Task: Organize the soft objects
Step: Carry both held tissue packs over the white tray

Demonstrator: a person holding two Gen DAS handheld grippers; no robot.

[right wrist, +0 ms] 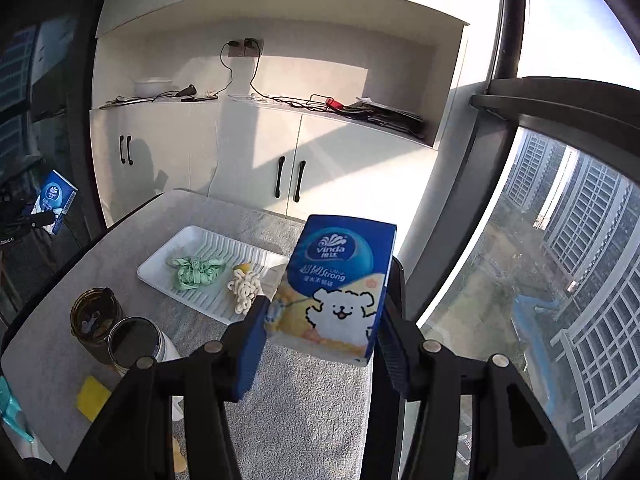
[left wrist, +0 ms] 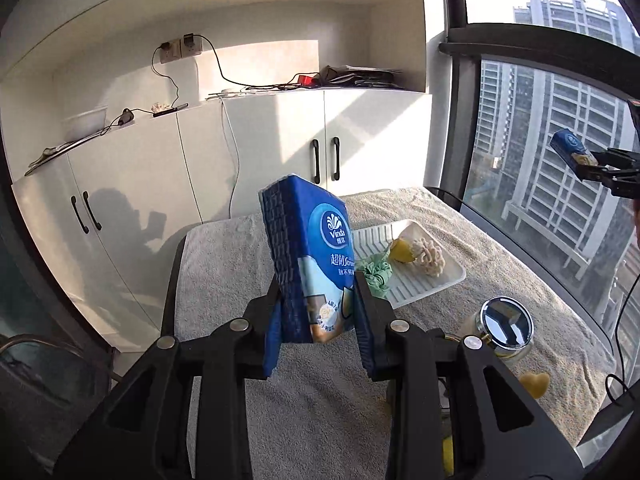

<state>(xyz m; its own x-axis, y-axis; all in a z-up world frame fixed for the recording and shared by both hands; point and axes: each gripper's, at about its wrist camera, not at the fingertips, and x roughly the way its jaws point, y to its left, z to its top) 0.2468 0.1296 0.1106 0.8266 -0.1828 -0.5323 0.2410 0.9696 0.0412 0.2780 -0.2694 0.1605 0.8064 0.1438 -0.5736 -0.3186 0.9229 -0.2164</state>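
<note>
We've got a tissue pack in each gripper, both held up off the surface. Left gripper: jaws clamped on the lower end of a blue Vinda pack, standing tilted, above the towel-covered surface. Right gripper: jaws clamped on the second pack, dog picture facing cam, held over the surface's window-side edge.

On the surface, the white tray holds a green scrunchie, a cream scrunchie beside it & sth yellow just behind that one. Near the tray, toward us: two jars touching side by side, plus a yellow sponge w/ a heart-shaped yellow piece near the front edge. White cabinets behind.
</note>
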